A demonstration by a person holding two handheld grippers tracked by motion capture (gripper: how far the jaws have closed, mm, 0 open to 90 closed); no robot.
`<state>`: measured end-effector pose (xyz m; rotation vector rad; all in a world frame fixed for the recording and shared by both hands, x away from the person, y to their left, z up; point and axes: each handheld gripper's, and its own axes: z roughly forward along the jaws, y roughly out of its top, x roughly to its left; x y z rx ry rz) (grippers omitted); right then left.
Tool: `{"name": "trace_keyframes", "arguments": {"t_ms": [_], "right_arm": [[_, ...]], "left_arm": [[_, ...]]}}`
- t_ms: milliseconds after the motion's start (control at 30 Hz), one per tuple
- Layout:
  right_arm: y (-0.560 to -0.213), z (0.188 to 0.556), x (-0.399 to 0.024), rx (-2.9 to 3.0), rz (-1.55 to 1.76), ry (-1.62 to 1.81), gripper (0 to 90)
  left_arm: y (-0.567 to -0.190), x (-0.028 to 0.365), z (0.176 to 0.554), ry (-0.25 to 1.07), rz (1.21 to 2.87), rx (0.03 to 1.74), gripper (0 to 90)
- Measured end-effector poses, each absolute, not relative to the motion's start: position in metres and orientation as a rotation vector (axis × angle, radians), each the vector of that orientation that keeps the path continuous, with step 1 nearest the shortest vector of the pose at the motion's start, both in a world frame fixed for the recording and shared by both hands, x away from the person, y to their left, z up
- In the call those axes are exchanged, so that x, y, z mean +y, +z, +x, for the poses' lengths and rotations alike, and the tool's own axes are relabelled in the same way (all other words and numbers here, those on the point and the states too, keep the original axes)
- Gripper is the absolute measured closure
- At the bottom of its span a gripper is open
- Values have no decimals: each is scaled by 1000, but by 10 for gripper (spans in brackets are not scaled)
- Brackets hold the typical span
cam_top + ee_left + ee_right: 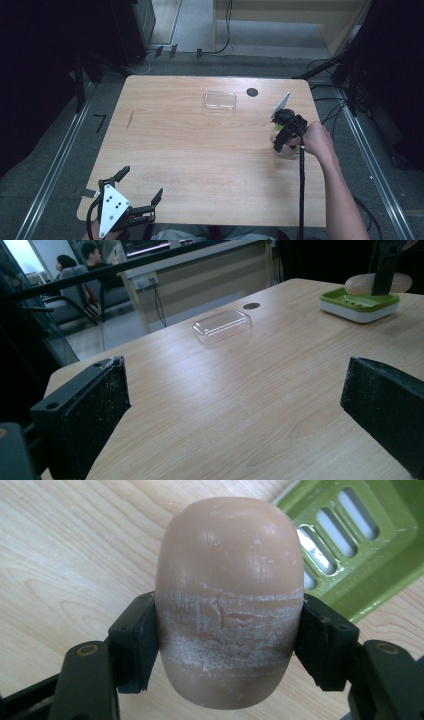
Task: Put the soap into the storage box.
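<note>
Soap bar [229, 600] clamped across its waist by right gripper [227, 645], held over green dish [360, 545] edge; judged firm, waxy, slippery, middle grip best. Left gripper [134, 192] wide open, idle, at near surface [200, 150] edge

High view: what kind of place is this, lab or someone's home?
Probably a lab or office recording space, not a home. A bare wooden table stands on grey flooring with cables trailing across it and dark stands beside it; the left gripper view shows people seated beyond it.
</note>
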<state>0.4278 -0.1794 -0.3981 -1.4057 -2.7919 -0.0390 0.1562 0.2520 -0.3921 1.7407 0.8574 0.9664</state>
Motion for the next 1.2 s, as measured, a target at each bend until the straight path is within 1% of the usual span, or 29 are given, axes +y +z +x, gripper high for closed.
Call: {"name": "trace_keyframes", "arguments": {"t_ms": [367, 1200], "right_arm": [[-399, 433, -187, -2773, -1467, -61, 338], [-403, 448, -206, -2664, -1727, -168, 338]], "left_arm": [[-392, 252, 156, 964, 1743, 855, 0], [-392, 252, 156, 965, 1741, 858, 0]]}}
